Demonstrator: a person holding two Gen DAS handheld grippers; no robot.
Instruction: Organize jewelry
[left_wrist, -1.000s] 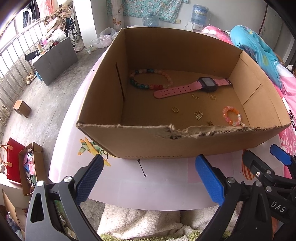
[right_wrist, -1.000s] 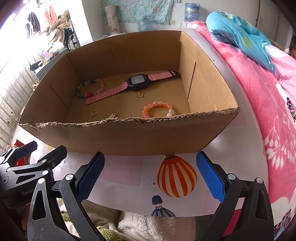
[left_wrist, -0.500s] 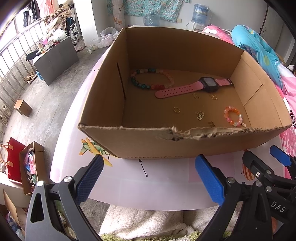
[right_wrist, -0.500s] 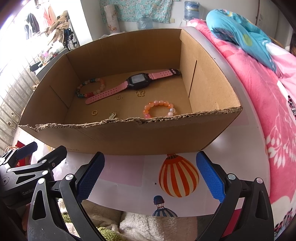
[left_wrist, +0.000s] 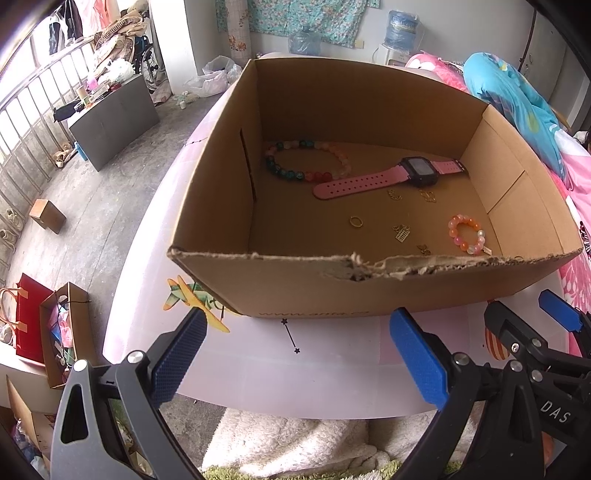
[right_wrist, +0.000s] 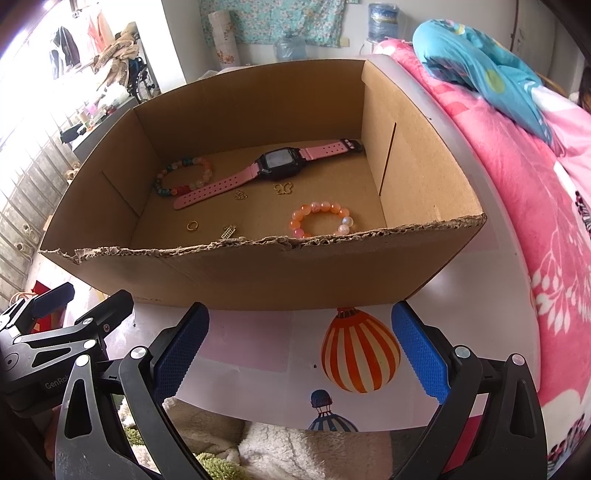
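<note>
An open-topped box (left_wrist: 369, 291) sits on the bench (left_wrist: 332, 358). Its torn near wall stands between both wide-open hand-held grippers and the inside. The box floor's left half is bare; watch (right_wrist: 258, 173), bracelets and charms crowd the rest.

White picture-printed table (left_wrist: 332, 354) — cardboard box (left_wrist: 295, 284) on it

Bright daylight enters from the windows (right_wrist: 33, 55) at left, blown out to white in the right wrist view; fisheye distortion bends both frames' edges, dark vignetting fills corners, and focus stays sharp throughout
</note>
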